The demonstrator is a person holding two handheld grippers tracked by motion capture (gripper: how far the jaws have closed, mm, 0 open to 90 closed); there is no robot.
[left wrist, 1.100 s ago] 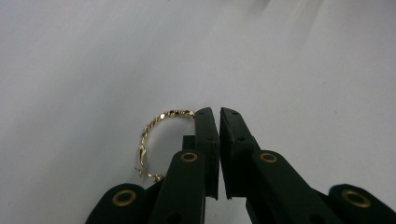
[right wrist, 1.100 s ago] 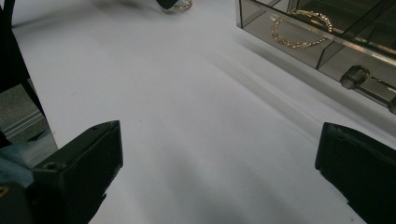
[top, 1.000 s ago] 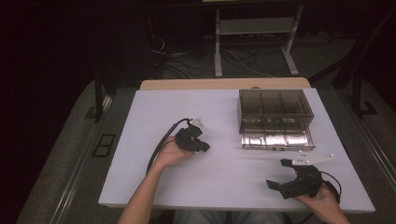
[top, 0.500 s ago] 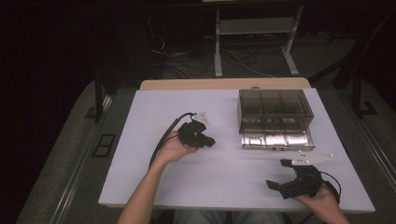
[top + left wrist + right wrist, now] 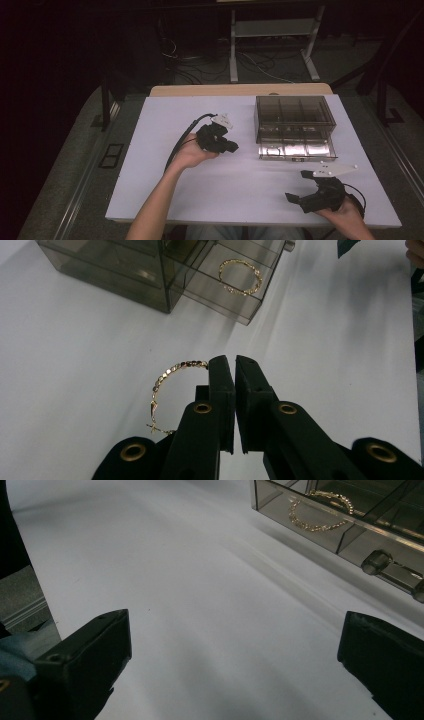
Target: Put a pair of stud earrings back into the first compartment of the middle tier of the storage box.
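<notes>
on the white table, the smoky drawer box stands past the left gripper, whose jaws are pinched on a gold bracelet looping out beside them. the right gripper gapes wide, holding nothing.

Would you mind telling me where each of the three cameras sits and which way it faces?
High view: above the person's side, facing forward and down on the white table; both forearms and each hand-held gripper, left and right, show.
Left gripper view: on the left hand-held gripper, along jaws shut on a gold bracelet, toward the drawer box.
Right gripper view: on the right hand-held gripper, jaws wide apart, facing the open drawer.
Shared: both gripper views show the second bracelet in the drawer.
</notes>
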